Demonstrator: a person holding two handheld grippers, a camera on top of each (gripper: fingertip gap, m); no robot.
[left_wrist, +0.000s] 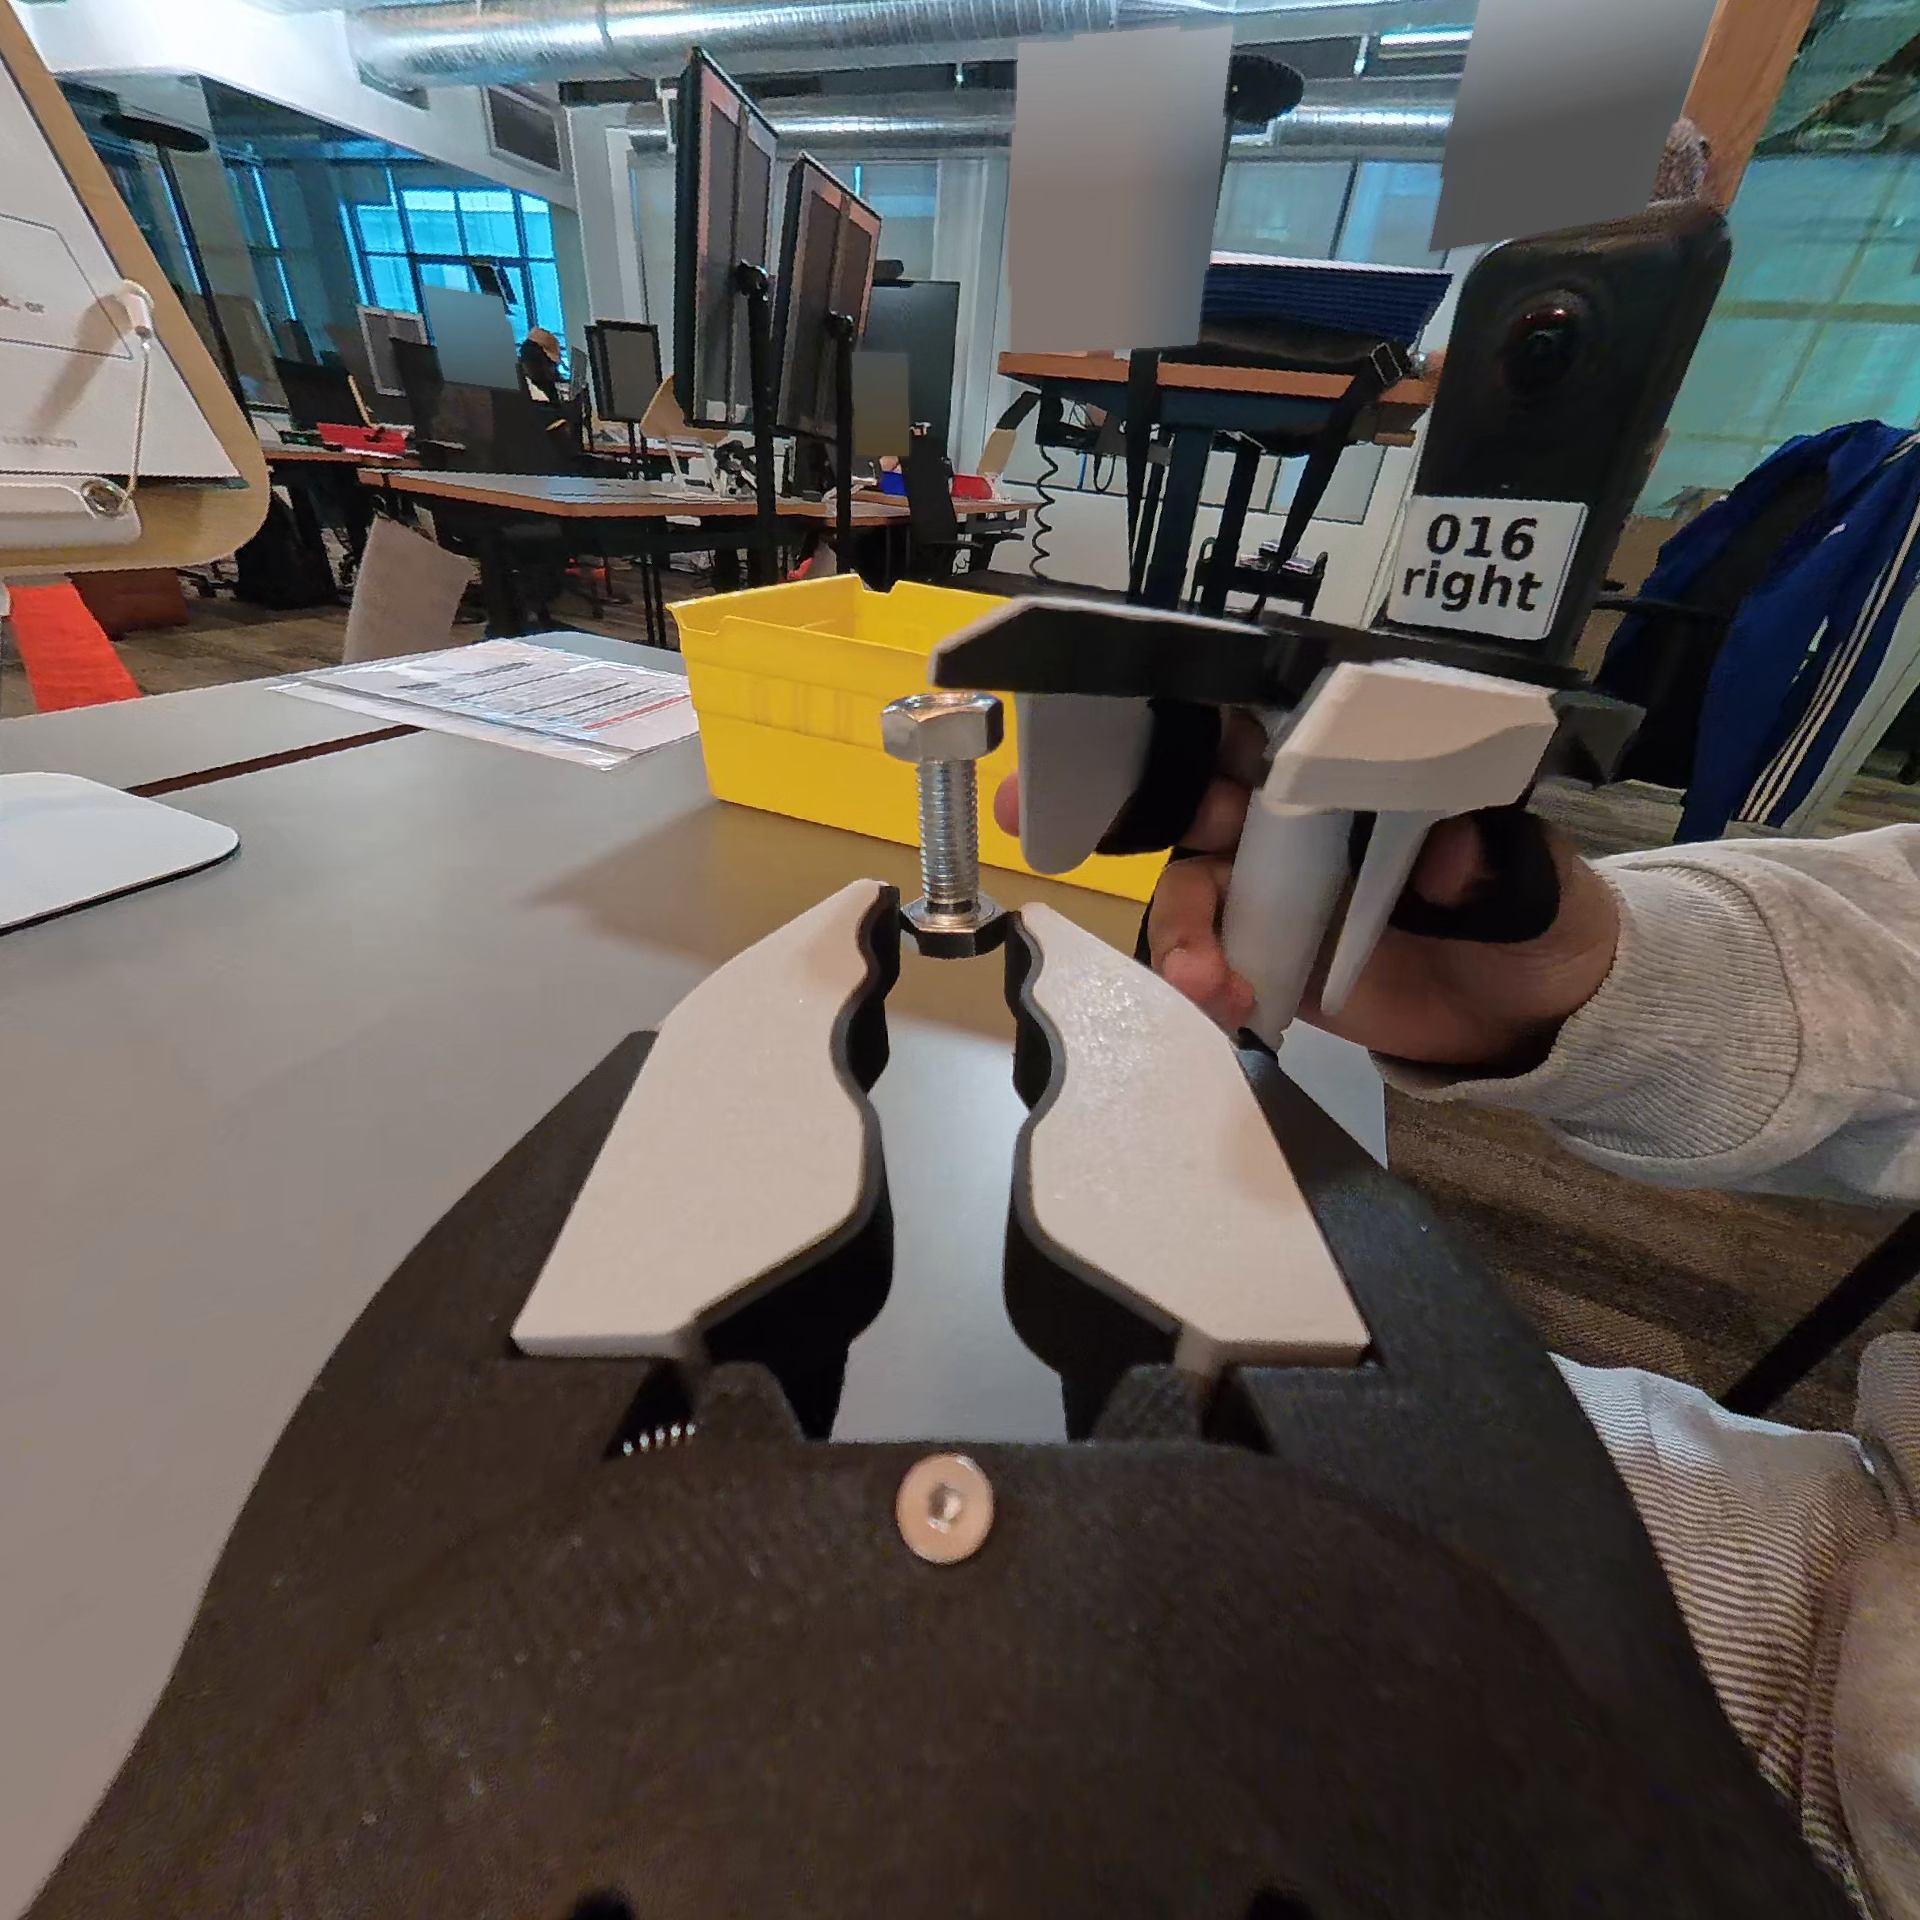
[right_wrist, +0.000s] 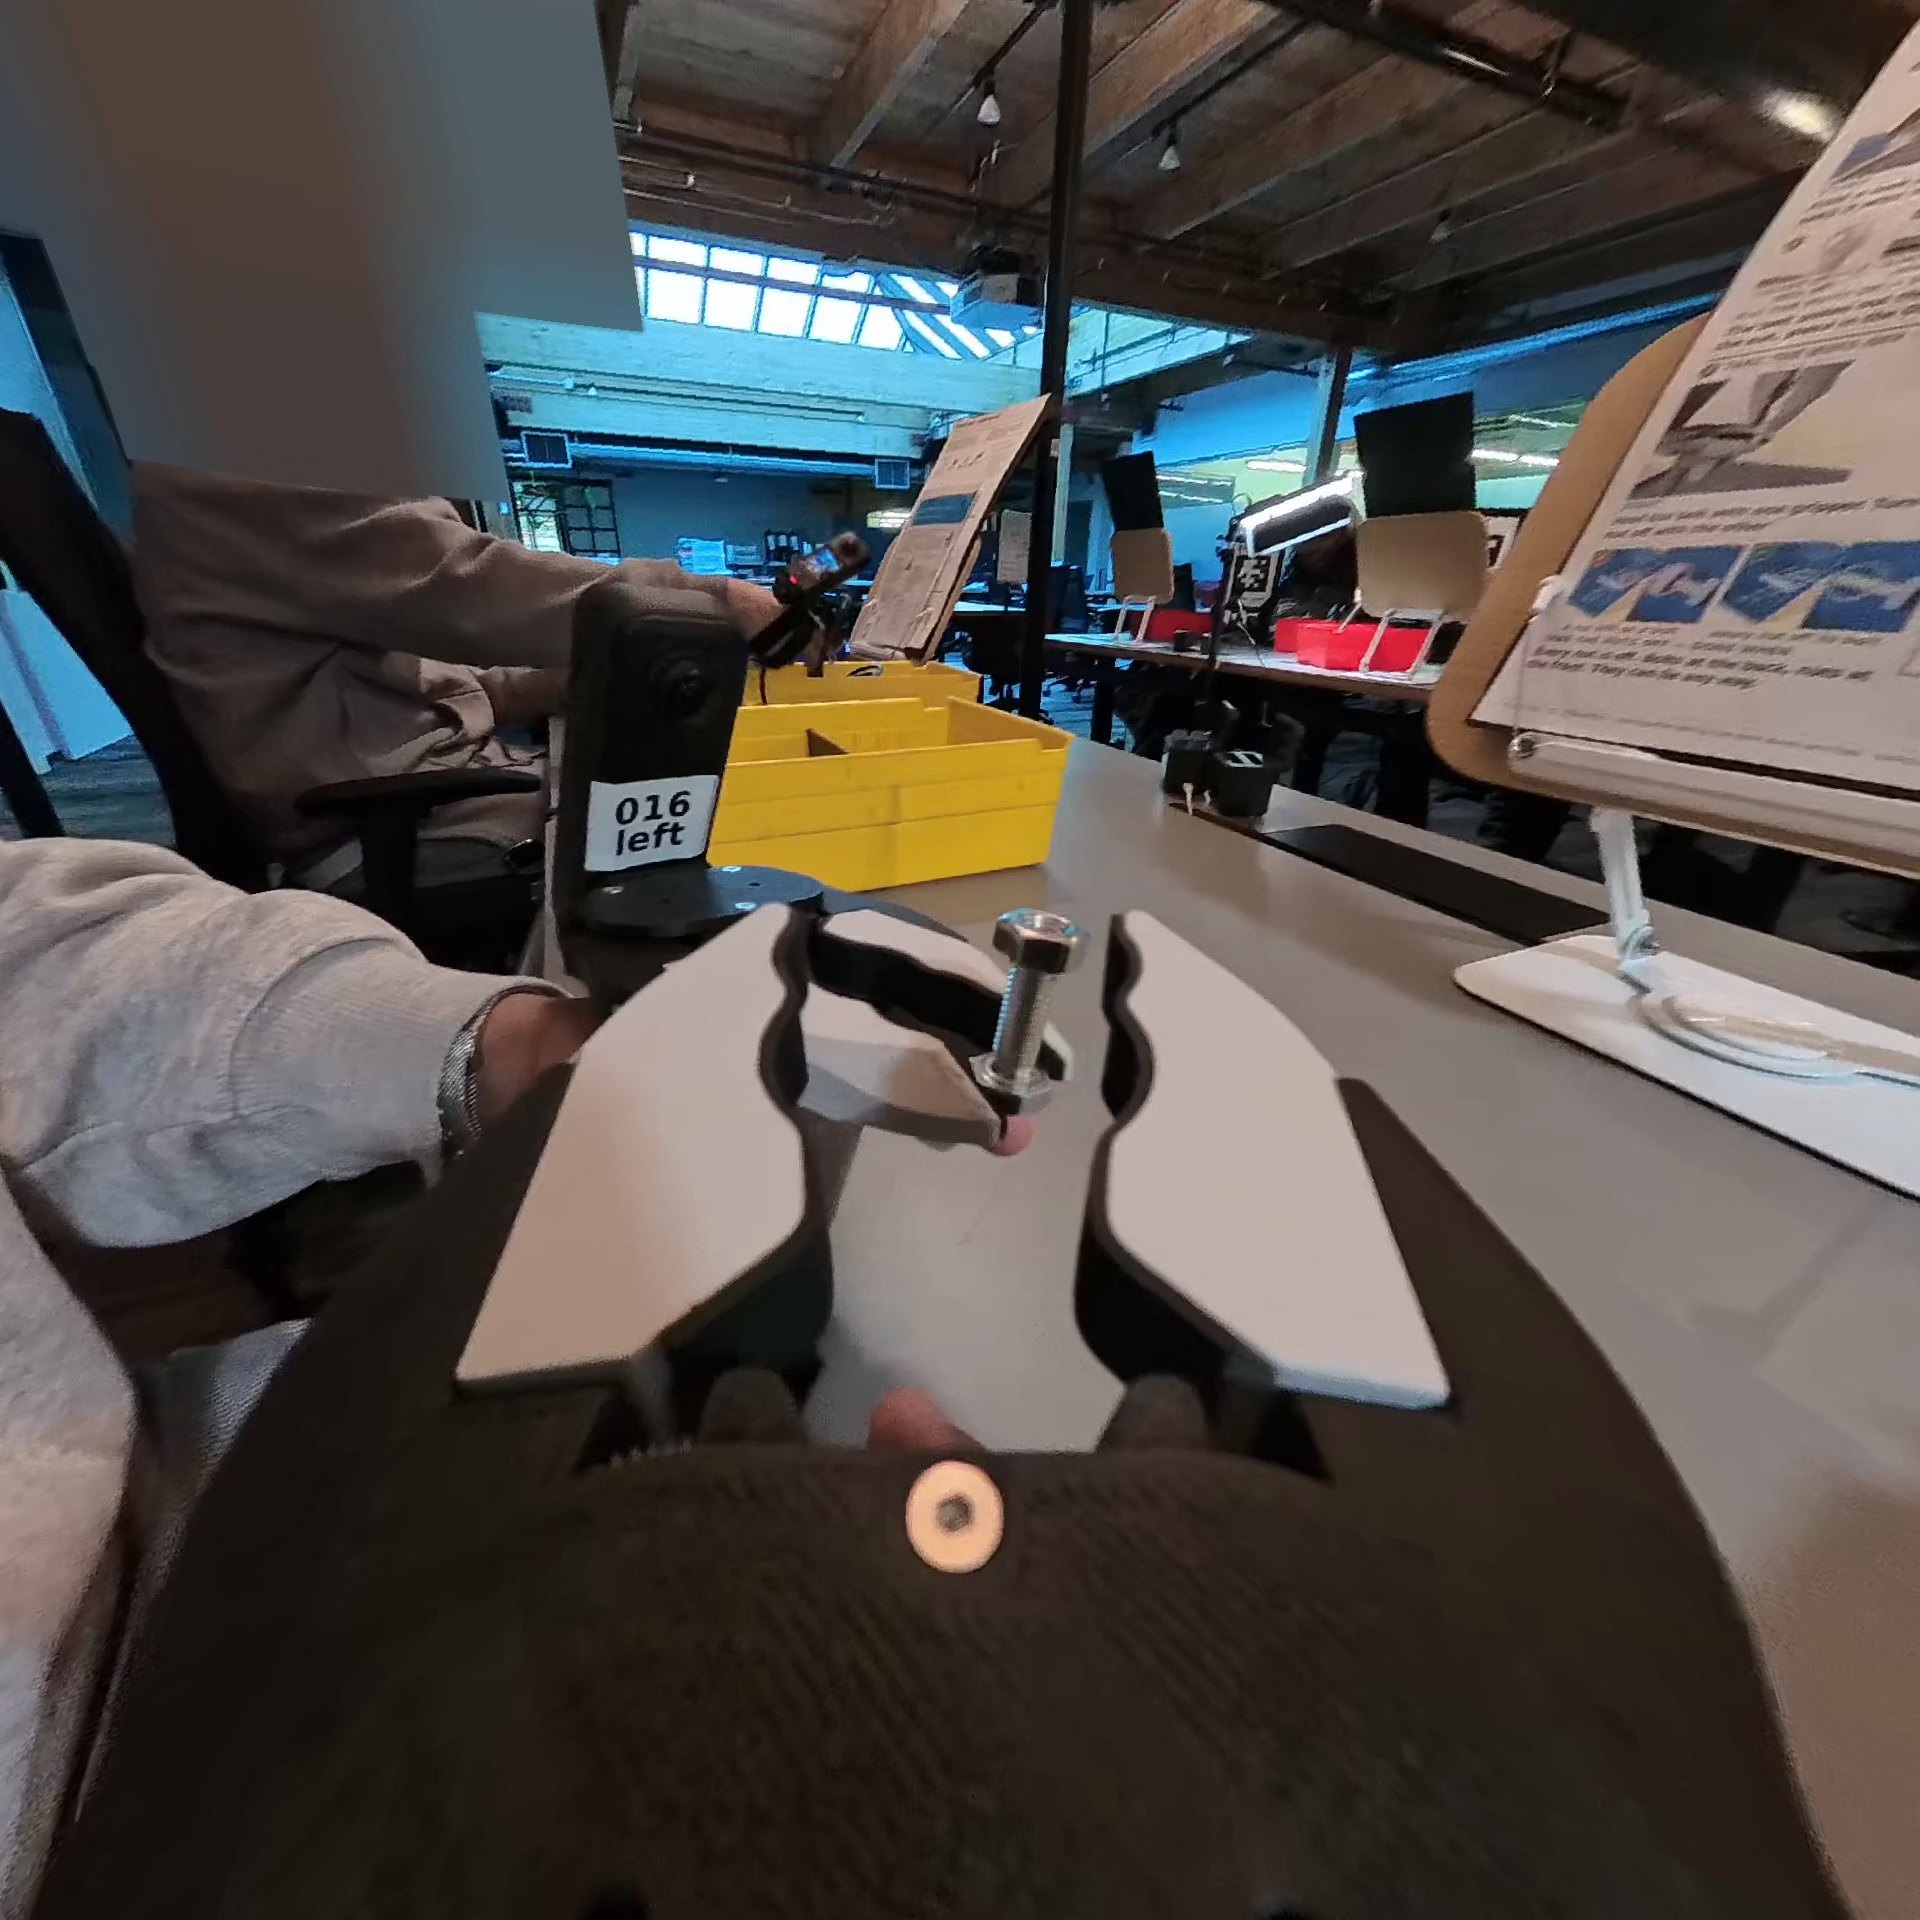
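Two grippers: left gripper (left_wrist: 951, 920) jaws clenched on hex nut (left_wrist: 951, 928) of threaded steel bolt (left_wrist: 945, 805); right gripper (right_wrist: 951, 997) jaws released.

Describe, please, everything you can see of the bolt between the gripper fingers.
The bolt looks like bright silver metal, with a hexagonal head on top and a threaded shank. It stands nearly upright above the grey table. A nut sits at its lower end, and the left hand-held gripper is shut on that nut. The right hand-held gripper is open, its fingers flanking the bolt without touching it.
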